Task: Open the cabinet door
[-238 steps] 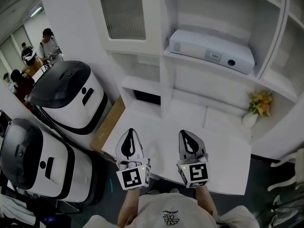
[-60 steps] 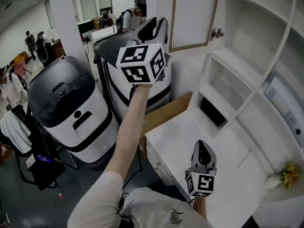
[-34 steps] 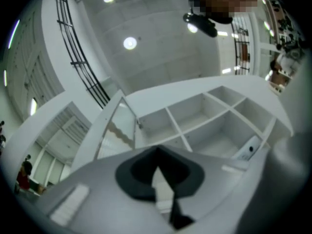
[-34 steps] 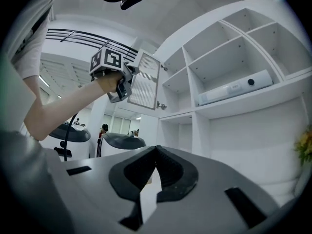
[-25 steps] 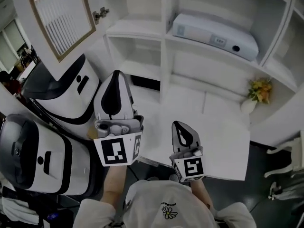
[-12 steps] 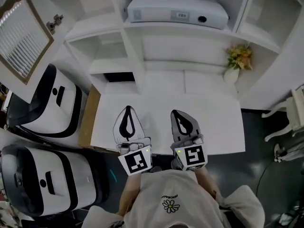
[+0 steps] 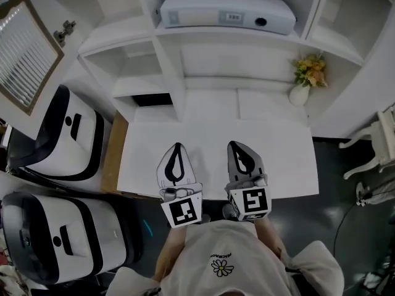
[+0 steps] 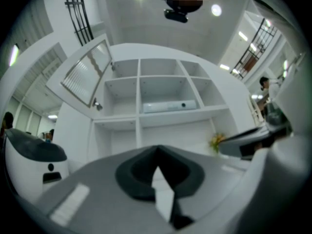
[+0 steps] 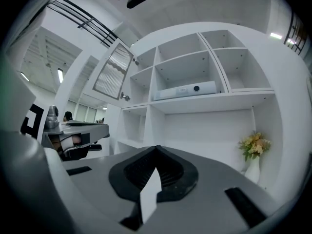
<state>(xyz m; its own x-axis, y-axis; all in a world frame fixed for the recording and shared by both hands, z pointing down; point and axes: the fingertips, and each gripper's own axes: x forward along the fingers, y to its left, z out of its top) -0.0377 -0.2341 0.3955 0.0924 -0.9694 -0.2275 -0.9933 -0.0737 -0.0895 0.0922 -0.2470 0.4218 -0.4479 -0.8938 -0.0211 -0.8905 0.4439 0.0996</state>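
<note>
The cabinet door (image 7: 28, 54), white-framed with a ribbed pane, stands swung open at the upper left, its hinge (image 7: 65, 31) showing beside the bare upper-left compartment. It also shows in the left gripper view as the door (image 8: 87, 72) and in the right gripper view as the door (image 9: 113, 72). My left gripper (image 7: 177, 145) is low over the white tabletop (image 7: 284, 159), far from the door, shut and holding nothing. My right gripper (image 7: 237, 143) is beside it, shut and holding nothing too. Both point toward the shelves.
A white box-shaped device (image 7: 225, 14) lies on the middle shelf. A vase of yellow flowers (image 7: 302, 85) stands at the back right of the tabletop. Two white and black machines (image 7: 58, 134) (image 7: 55, 239) and a brown board (image 7: 113, 156) stand left of the table, a white chair (image 7: 382, 147) to the right.
The door, shut in the earliest frame, now hangs open. My left gripper has come down from near the door to the tabletop beside the right gripper, which shifted slightly.
</note>
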